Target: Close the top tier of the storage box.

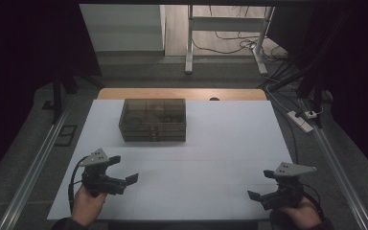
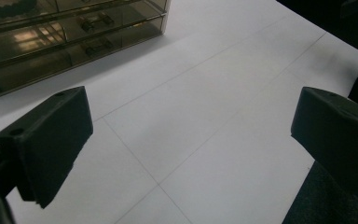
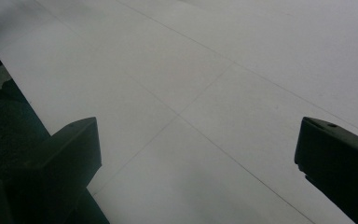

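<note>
I have the left gripper [image 1: 124, 168] low at about 7 o'clock on the tabletop [image 1: 211, 143], held in the person's left hand [image 1: 87, 205]. Its jaws stand wide apart with nothing between them; in the left gripper view [image 2: 186, 140] only bare white surface lies in the gap, and I can't tell whether the jaws touch it

The right gripper [image 1: 261, 184] sits at about 5 o'clock, in the right hand [image 1: 301, 213], its jaws pointing inward toward the middle of the tabletop. It too is spread wide and holds nothing; the right gripper view [image 3: 196, 158] shows plain white sheet with faint grid lines between the two black jaws

The thing nearest my grippers is the smoky clear drawer box [image 1: 153, 120], standing upright toward 12 o'clock, a little left of centre and well apart from both grippers. From the left gripper view the drawer box [image 2: 65, 42] lies at about 11 o'clock, its stacked drawers shut and small handles facing me. Through its top I see compartments with dark contents too dim to make out

Both grippers are well apart from each other, one near each front corner of the white sheet
</note>
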{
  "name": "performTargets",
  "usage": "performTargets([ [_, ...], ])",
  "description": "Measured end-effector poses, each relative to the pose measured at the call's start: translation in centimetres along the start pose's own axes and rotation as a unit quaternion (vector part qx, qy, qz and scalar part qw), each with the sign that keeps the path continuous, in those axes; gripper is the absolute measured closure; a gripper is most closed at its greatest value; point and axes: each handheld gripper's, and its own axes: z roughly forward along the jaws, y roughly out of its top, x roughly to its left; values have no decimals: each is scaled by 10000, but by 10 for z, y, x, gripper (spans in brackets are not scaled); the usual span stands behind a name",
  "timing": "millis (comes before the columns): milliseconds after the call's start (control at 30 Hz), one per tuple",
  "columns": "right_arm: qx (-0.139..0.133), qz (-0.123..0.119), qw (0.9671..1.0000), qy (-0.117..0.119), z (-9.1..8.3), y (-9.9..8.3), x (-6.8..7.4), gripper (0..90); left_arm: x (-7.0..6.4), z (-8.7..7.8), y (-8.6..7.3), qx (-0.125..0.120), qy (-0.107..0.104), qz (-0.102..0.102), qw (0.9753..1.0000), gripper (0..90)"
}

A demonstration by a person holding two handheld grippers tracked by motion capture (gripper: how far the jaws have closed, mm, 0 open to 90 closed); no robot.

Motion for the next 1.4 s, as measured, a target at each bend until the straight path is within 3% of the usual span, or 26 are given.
performTargets([
  [1400, 8, -11, 10000, -12, 0, 0, 0, 2, 3, -32, -25, -99, 149, -348, 9992, 0],
])
